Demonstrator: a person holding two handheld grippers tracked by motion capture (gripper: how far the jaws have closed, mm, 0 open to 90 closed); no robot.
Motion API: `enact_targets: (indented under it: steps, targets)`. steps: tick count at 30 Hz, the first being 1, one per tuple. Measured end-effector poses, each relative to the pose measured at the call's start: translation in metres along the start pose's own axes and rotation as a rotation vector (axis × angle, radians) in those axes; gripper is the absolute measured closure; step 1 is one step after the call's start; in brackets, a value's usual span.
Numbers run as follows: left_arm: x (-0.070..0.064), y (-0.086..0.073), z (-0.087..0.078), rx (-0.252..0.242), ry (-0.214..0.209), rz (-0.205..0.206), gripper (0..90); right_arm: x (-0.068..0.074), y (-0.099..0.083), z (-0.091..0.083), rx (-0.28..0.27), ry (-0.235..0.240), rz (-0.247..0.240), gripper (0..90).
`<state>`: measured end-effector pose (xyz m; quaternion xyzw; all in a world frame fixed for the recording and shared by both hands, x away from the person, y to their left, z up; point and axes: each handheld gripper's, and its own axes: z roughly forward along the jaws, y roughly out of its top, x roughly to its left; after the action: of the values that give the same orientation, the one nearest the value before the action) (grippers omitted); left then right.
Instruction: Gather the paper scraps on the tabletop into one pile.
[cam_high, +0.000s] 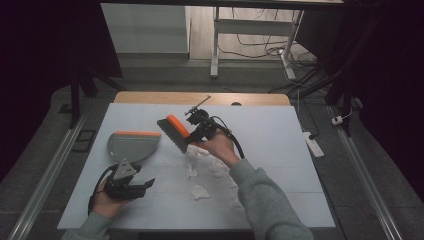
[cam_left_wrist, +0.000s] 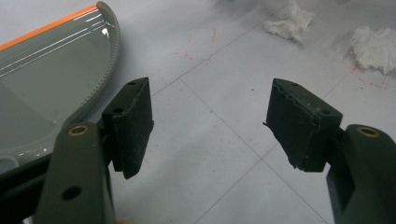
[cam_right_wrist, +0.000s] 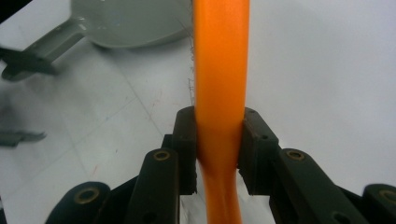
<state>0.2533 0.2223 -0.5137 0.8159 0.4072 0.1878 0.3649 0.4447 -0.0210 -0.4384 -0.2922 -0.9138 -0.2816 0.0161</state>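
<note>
A brush (cam_high: 175, 131) with an orange back and dark bristles is held tilted over the white table top (cam_high: 280, 150). My right gripper (cam_high: 194, 134) is shut on its orange handle (cam_right_wrist: 221, 70), which runs straight up between the jaws of the right gripper (cam_right_wrist: 219, 140). A grey dustpan (cam_high: 132, 145) with an orange lip lies flat at the left. Below it, my left gripper (cam_high: 142, 181) rests open with nothing between its jaws. In the left gripper view the dustpan (cam_left_wrist: 46, 84) lies just left of the left gripper (cam_left_wrist: 210, 121). Crumpled white paper scraps (cam_high: 200, 192) lie near the table's middle.
More paper scraps (cam_left_wrist: 289, 23) lie ahead and right of the left gripper. The dustpan's handle (cam_right_wrist: 51, 44) shows at the upper left of the right gripper view. A white power strip (cam_high: 313, 145) lies on the floor off the table's right edge.
</note>
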Motion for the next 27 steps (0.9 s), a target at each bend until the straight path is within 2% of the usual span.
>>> enact_targets:
  steps: [3, 5, 7, 10, 13, 15, 17, 19, 21, 27]
  targets:
    - [0.000, 0.000, -0.001, -0.005, 0.001, 0.001, 32.3, -0.010, -0.003, 0.018, 0.049, -0.014, 0.054, 70.5]
    - [0.000, -0.001, -0.002, -0.008, 0.001, 0.001, 32.3, -0.019, -0.010, 0.023, 0.064, -0.022, 0.102, 70.5]
    - [0.001, -0.001, -0.002, -0.008, 0.001, 0.003, 32.3, -0.028, -0.018, 0.020, 0.058, -0.027, 0.154, 70.5]
    - [0.001, -0.001, -0.003, -0.009, -0.001, 0.006, 32.3, -0.041, -0.035, 0.011, 0.070, -0.001, 0.229, 70.5]
    - [0.000, 0.000, -0.002, -0.008, -0.005, 0.011, 32.4, -0.049, -0.052, -0.002, 0.075, -0.008, 0.271, 70.5]
    - [-0.001, 0.000, -0.002, -0.005, -0.006, 0.015, 32.4, -0.053, -0.061, -0.012, 0.079, -0.029, 0.284, 70.5]
    - [-0.001, 0.001, -0.001, -0.004, -0.008, 0.016, 32.4, -0.054, -0.066, -0.022, 0.078, -0.042, 0.283, 70.5]
    - [-0.001, 0.001, -0.001, -0.002, -0.008, 0.019, 32.4, -0.052, -0.068, -0.033, 0.064, -0.065, 0.258, 70.5]
    - [-0.001, 0.001, -0.001, -0.002, -0.007, 0.017, 32.4, -0.047, -0.067, -0.046, 0.029, -0.044, 0.241, 70.5]
    - [0.000, 0.000, -0.002, -0.003, -0.001, 0.011, 32.3, -0.014, -0.057, -0.071, -0.038, -0.026, 0.115, 70.5]
